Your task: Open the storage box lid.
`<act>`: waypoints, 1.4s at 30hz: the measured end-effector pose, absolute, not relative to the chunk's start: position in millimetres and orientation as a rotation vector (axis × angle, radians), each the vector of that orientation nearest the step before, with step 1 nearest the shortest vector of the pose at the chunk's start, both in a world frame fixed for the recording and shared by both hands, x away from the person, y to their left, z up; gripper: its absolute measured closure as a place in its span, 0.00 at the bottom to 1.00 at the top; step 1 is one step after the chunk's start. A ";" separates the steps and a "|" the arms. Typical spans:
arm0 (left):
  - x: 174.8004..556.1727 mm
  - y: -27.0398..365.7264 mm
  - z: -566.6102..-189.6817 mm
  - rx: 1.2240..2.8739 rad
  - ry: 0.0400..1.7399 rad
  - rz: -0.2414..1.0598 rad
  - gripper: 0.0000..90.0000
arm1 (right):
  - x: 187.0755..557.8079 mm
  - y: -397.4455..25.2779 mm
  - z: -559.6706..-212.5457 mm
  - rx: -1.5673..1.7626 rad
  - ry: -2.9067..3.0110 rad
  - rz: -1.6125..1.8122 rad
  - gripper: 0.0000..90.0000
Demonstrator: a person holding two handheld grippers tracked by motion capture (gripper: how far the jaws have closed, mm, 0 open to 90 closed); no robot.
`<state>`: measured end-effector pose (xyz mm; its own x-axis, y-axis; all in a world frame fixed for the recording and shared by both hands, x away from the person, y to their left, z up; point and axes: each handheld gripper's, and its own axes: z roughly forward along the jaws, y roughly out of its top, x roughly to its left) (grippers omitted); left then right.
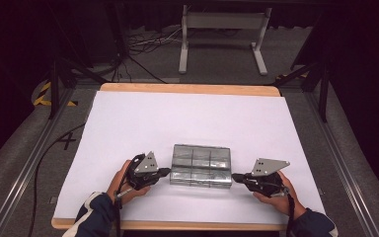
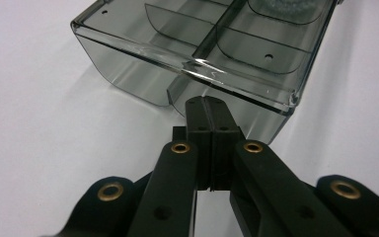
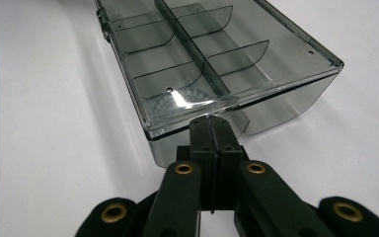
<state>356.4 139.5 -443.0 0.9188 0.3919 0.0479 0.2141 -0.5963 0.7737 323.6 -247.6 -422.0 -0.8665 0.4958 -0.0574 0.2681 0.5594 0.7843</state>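
Left gripper [image 2: 208, 106] and right gripper [image 3: 211, 123], both closed, touch the box [image 1: 201, 166].

The clear compartment box [image 1: 201, 166] is the one obstacle on the white sheet [image 1: 143, 123]; the left gripper [image 1: 167, 172] and right gripper [image 1: 235, 175] (both with jaws pressed together) flank its short ends, tips at the walls; beyond the box the sheet lies open to the far wooden edge [image 1: 187, 89]; a bare strip runs along the near side between the hands.

organizer box [image 1: 201, 166]: 1 | left tongs [image 1: 169, 171]: 1 | right tongs [image 1: 234, 176]: 1 | table [image 1: 187, 89]: 1
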 end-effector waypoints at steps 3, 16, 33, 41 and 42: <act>356.4 138.9 -444.6 2.236 0.431 0.263 1.00 | 323.0 -247.0 -422.0 0.629 2.522 1.190 1.00; 352.0 135.3 -453.5 2.264 0.438 0.232 1.00 | 322.4 -245.9 -431.3 0.652 2.526 1.139 1.00; 354.5 133.9 -455.7 2.264 0.437 0.240 1.00 | 332.3 -247.3 -437.8 0.700 2.494 1.144 1.00; 357.7 136.3 -454.0 2.285 0.411 0.260 1.00 | 334.8 -248.3 -435.9 0.700 2.492 1.118 1.00; 357.5 137.1 -453.5 2.288 0.410 0.265 1.00 | 335.0 -248.7 -435.6 0.699 2.489 1.112 1.00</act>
<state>357.5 137.1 -453.5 0.9261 0.3722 0.0617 0.2094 -0.6432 0.7365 335.0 -248.7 -435.6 -0.8267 0.5549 -0.0931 0.3010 0.5758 0.7601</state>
